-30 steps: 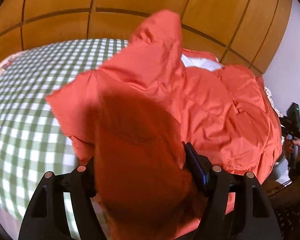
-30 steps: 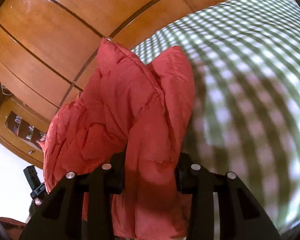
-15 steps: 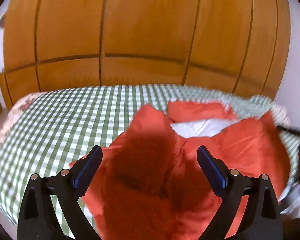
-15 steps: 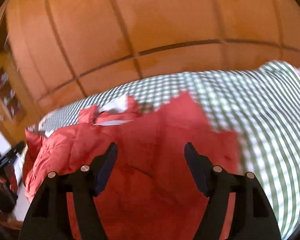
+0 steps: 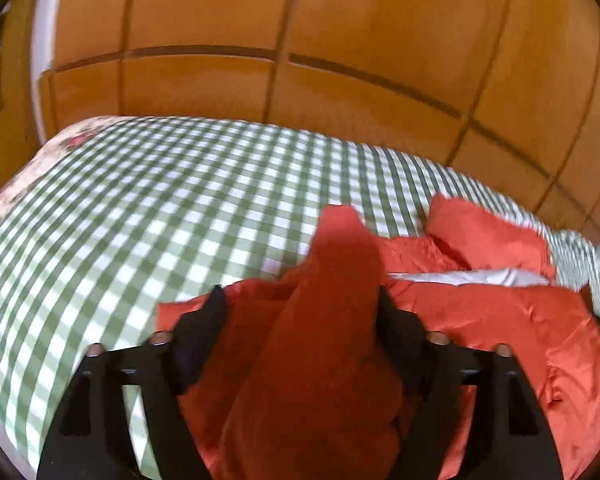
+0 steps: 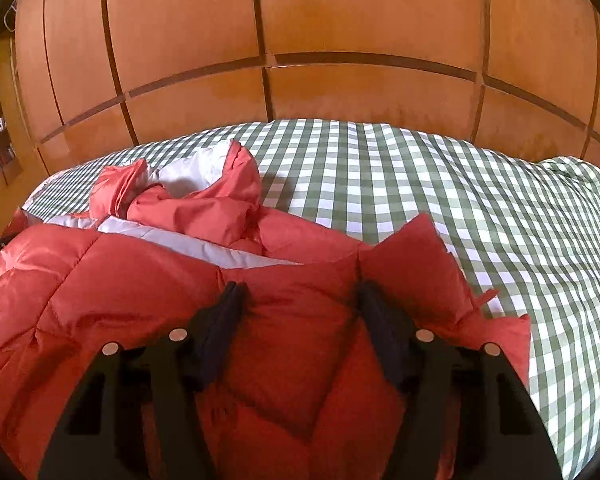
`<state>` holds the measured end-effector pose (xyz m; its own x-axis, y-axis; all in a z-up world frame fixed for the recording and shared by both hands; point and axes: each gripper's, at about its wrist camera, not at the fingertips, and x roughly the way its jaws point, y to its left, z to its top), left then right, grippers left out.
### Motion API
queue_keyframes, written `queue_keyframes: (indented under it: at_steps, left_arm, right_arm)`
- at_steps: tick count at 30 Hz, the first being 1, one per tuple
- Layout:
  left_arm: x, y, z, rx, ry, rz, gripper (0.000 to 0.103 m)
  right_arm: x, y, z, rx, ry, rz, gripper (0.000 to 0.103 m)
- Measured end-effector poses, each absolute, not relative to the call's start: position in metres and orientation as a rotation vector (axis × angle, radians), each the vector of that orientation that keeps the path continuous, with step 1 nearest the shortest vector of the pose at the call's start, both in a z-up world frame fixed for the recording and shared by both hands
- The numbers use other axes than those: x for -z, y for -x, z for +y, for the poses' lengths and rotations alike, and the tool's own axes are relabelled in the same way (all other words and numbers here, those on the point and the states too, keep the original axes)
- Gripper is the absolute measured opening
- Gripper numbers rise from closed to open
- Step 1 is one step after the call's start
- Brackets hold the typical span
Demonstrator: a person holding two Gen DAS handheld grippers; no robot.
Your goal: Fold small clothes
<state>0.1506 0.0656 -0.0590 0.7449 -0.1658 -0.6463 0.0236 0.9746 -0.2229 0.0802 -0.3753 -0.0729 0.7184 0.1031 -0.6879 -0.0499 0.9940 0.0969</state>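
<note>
- One red puffy jacket (image 6: 148, 292) lies on the bed (image 6: 440, 184), which has a green and white checked cover. Your two tools are over it, one in each hand.
- Your left tool (image 5: 300, 308) has its jaws apart. A red fold of the jacket (image 5: 332, 320) stands up between them, but the view is blurry, so you cannot tell if they touch it.
- Your right tool (image 6: 300, 300) is spread too, with its tips just above the flat red cloth.
- Only your right view shows the hood and its white lining (image 6: 196, 172) well. Only your left view shows the flowery edge of the bed (image 5: 16, 196).
- One second ago both tools pinched the jacket and held it up. Half a second ago they had let go. Now the jacket rests flat and both tools are lower over it.
- Wooden panels (image 6: 340, 16) stand behind the bed.
</note>
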Motion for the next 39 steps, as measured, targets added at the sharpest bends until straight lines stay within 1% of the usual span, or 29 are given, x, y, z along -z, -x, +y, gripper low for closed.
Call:
queue_keyframes:
  at_steps: [3, 4, 5, 7, 12, 17, 20, 21, 22, 23, 24, 25, 28, 30, 31, 32, 33, 34, 35, 36, 37, 38, 39]
  left_arm:
    - [0.043, -0.132, 0.076, 0.088, 0.301, 0.661, 0.08]
    - [0.033, -0.122, 0.076, 0.093, 0.334, 0.626, 0.082]
    - [0.025, -0.114, 0.073, 0.11, 0.35, 0.605, 0.088]
    - [0.011, -0.103, 0.06, 0.161, 0.357, 0.584, 0.091]
    - [-0.008, -0.088, 0.001, 0.312, 0.222, 0.594, 0.093]
    - [0.003, -0.088, -0.052, 0.345, 0.074, 0.657, 0.093]
    - [0.019, -0.098, -0.064, 0.335, 0.02, 0.733, 0.093]
    - [0.024, -0.101, -0.066, 0.327, 0.004, 0.759, 0.093]
    - [0.028, -0.103, -0.067, 0.325, 0.0, 0.775, 0.093]
    - [0.03, -0.101, -0.066, 0.327, 0.004, 0.781, 0.093]
    - [0.032, -0.101, -0.064, 0.329, 0.009, 0.786, 0.094]
    - [0.033, -0.101, -0.062, 0.327, 0.008, 0.792, 0.098]
    - [0.04, -0.104, -0.06, 0.321, 0.004, 0.815, 0.099]
    - [0.046, -0.107, -0.058, 0.323, 0.029, 0.846, 0.099]
    - [0.05, -0.109, -0.057, 0.325, 0.057, 0.864, 0.099]
    - [0.052, -0.111, -0.056, 0.322, 0.072, 0.871, 0.091]
    - [0.052, -0.111, -0.057, 0.321, 0.08, 0.869, 0.083]
    - [0.053, -0.111, -0.057, 0.318, 0.078, 0.867, 0.065]
    - [0.053, -0.11, -0.058, 0.318, 0.07, 0.868, 0.048]
    - [0.052, -0.11, -0.058, 0.33, 0.063, 0.868, 0.039]
    - [0.05, -0.11, -0.059, 0.343, 0.058, 0.867, 0.024]
    - [0.046, -0.108, -0.06, 0.354, 0.055, 0.863, 0.014]
    - [0.041, -0.107, -0.061, 0.36, 0.053, 0.855, 0.01]
  right_arm:
    - [0.073, -0.082, -0.372, -0.082, -0.069, 0.767, 0.063]
    - [0.073, -0.081, -0.372, -0.081, -0.067, 0.767, 0.063]
    - [0.072, -0.081, -0.372, -0.081, -0.066, 0.767, 0.063]
    - [0.073, -0.081, -0.372, -0.081, -0.065, 0.768, 0.063]
    - [0.074, -0.08, -0.372, -0.08, -0.064, 0.766, 0.064]
    - [0.074, -0.078, -0.372, -0.078, -0.066, 0.763, 0.066]
    - [0.069, -0.073, -0.371, -0.055, -0.055, 0.765, 0.071]
    - [0.066, -0.069, -0.371, -0.049, -0.058, 0.765, 0.074]
    - [0.062, -0.064, -0.372, -0.047, -0.072, 0.768, 0.08]
    - [0.058, -0.06, -0.373, -0.044, -0.086, 0.77, 0.082]
    - [0.052, -0.051, -0.374, -0.044, -0.112, 0.772, 0.084]
    - [0.048, -0.045, -0.375, -0.051, -0.131, 0.774, 0.085]
    - [0.041, -0.03, -0.374, -0.102, -0.177, 0.798, 0.085]
    - [0.043, -0.029, -0.369, -0.098, -0.151, 0.832, 0.084]
    - [0.047, -0.031, -0.366, -0.089, -0.129, 0.846, 0.075]
    - [0.05, -0.032, -0.363, -0.089, -0.115, 0.853, 0.066]
    - [0.054, -0.033, -0.359, -0.099, -0.112, 0.859, 0.046]
    - [0.057, -0.034, -0.355, -0.104, -0.112, 0.864, 0.039]
    - [0.058, -0.034, -0.35, -0.106, -0.086, 0.862, 0.035]
    - [0.058, -0.034, -0.345, -0.116, -0.056, 0.861, 0.021]
    - [0.057, -0.033, -0.338, -0.119, -0.015, 0.856, 0.011]
    - [0.055, -0.033, -0.334, -0.122, 0.012, 0.853, 0.005]
    - [0.053, -0.033, -0.332, -0.125, 0.025, 0.854, 0.001]
